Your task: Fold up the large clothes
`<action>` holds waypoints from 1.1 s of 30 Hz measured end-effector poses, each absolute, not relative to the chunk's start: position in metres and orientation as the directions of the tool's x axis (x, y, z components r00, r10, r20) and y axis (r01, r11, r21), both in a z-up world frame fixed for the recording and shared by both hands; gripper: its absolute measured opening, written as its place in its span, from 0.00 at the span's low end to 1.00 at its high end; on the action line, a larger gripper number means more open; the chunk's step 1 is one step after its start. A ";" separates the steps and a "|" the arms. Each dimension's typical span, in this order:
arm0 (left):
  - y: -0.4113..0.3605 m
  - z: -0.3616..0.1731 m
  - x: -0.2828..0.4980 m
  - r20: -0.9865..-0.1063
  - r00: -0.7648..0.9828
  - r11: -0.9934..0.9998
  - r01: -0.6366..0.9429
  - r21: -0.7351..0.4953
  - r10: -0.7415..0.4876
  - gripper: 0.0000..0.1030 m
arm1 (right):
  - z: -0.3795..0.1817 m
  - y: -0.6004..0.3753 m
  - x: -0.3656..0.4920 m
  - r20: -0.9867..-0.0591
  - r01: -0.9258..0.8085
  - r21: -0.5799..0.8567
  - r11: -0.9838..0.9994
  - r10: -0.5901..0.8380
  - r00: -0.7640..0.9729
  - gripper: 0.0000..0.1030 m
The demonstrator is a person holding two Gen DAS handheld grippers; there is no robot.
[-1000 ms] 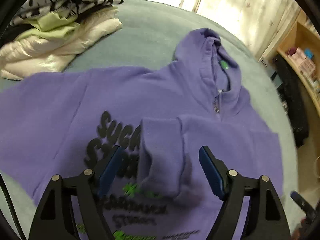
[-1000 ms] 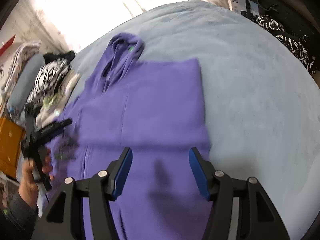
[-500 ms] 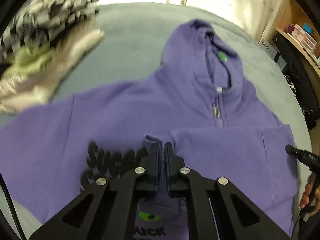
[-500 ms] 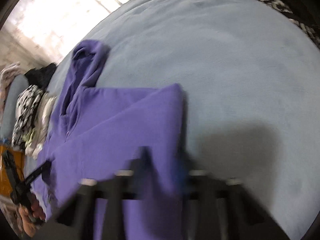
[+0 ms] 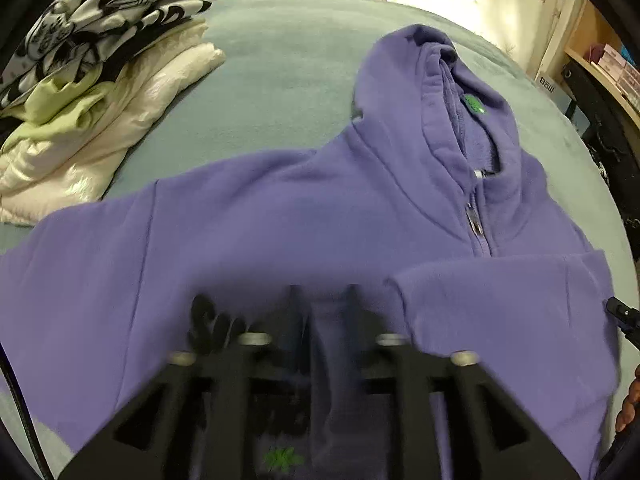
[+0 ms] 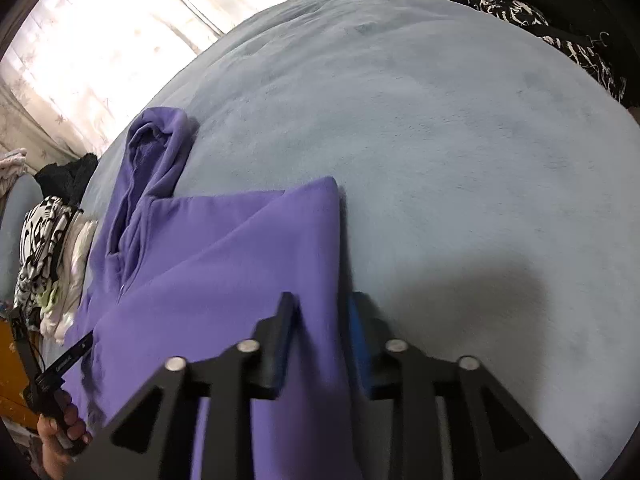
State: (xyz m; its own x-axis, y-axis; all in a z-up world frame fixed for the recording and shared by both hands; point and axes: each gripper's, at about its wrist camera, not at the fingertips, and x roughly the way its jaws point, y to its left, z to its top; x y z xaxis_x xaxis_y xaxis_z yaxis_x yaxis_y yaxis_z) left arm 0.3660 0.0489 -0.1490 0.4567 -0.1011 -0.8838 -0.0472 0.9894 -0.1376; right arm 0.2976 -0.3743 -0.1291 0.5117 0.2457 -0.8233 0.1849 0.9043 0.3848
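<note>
A purple zip hoodie (image 5: 304,208) lies front-up on a grey-blue bed, hood pointing away; it also shows in the right wrist view (image 6: 224,264). One sleeve is folded across its chest. My left gripper (image 5: 322,304) is shut on the cuff of that sleeve (image 5: 326,320) over the black chest print. My right gripper (image 6: 322,312) is closed on the hoodie's folded side edge (image 6: 324,280), the cloth running between its blue pads. The gripper fronts are motion-blurred.
A stack of folded clothes (image 5: 88,80), white, pale green and black-and-white, sits far left on the bed (image 6: 440,140). A wooden shelf (image 5: 608,68) stands at the right. Dark clothes on hangers (image 6: 560,40) hang beyond the bed. Curtains glow behind.
My left gripper closed on the sleeve cuff and holds it, now blurred from motion. My right gripper moved to the hoodie's side edge and closed on it.
</note>
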 end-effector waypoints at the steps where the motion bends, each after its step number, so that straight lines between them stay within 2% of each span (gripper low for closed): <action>1: 0.050 -0.147 0.362 -0.881 0.459 0.988 -0.042 -0.148 -0.113 0.47 | -0.125 -0.374 0.289 -0.820 0.161 0.394 0.905 0.266 0.507 0.41; 6: 0.052 -0.150 0.332 -0.890 0.417 0.981 0.021 -0.195 -0.186 0.48 | -0.121 -0.357 0.251 -0.834 0.073 0.369 0.927 0.295 0.466 0.42; 10: 0.039 -0.158 0.314 -0.887 0.439 0.989 0.045 -0.140 -0.145 0.48 | -0.134 -0.344 0.231 -0.860 0.049 0.295 0.954 0.243 0.448 0.42; 11: 0.036 -0.159 0.312 -0.884 0.448 0.991 0.044 -0.125 -0.131 0.32 | -0.136 -0.341 0.228 -0.859 0.042 0.272 0.961 0.223 0.461 0.42; 12: 0.032 -0.157 0.311 -0.882 0.453 0.992 0.050 -0.118 -0.128 0.10 | -0.135 -0.340 0.226 -0.858 0.045 0.262 0.964 0.211 0.468 0.31; 13: 0.028 -0.153 0.309 -0.880 0.461 0.994 0.052 -0.100 -0.113 0.10 | -0.131 -0.340 0.223 -0.853 0.057 0.252 0.966 0.194 0.484 0.25; 15: 0.026 -0.151 0.305 -0.868 0.490 0.996 0.050 -0.069 -0.085 0.10 | -0.129 -0.341 0.220 -0.844 0.069 0.245 0.967 0.178 0.507 0.22; 17: 0.028 -0.159 0.303 -0.881 0.467 0.997 0.044 -0.057 -0.070 0.11 | -0.141 -0.342 0.220 -0.864 0.085 0.233 0.969 0.166 0.475 0.23; 18: 0.029 -0.160 0.300 -0.880 0.471 0.998 0.042 -0.054 -0.067 0.15 | -0.143 -0.340 0.219 -0.870 0.090 0.217 0.972 0.151 0.470 0.24; 20: 0.030 -0.153 0.294 -0.876 0.482 1.000 0.017 -0.025 -0.030 0.24 | -0.133 -0.337 0.216 -0.869 0.103 0.195 0.975 0.123 0.479 0.25; 24: 0.029 -0.137 0.277 -0.876 0.483 1.000 -0.014 -0.028 -0.017 0.31 | -0.101 -0.321 0.199 -0.833 0.136 0.122 0.983 0.027 0.553 0.28; 28: 0.008 -0.126 0.268 -0.865 0.501 1.000 0.011 -0.018 -0.021 0.32 | -0.086 -0.291 0.194 -0.805 0.065 0.166 0.984 0.097 0.585 0.28; 31: -0.014 -0.127 0.268 -0.869 0.491 0.998 0.049 -0.049 -0.067 0.32 | -0.092 -0.262 0.205 -0.813 -0.003 0.235 0.972 0.198 0.547 0.28; 33: -0.026 -0.132 0.268 -0.875 0.477 0.996 0.064 -0.055 -0.079 0.32 | -0.102 -0.245 0.214 -0.825 -0.024 0.227 0.974 0.205 0.527 0.28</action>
State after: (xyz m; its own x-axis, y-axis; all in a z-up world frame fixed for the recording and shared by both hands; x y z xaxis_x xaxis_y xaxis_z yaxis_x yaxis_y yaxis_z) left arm 0.2682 -0.0262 -0.1318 0.4771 -0.0789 -0.8753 0.0642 0.9964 -0.0548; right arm 0.2135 -0.2453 -0.1017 0.5272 0.2051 -0.8246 -0.0236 0.9736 0.2270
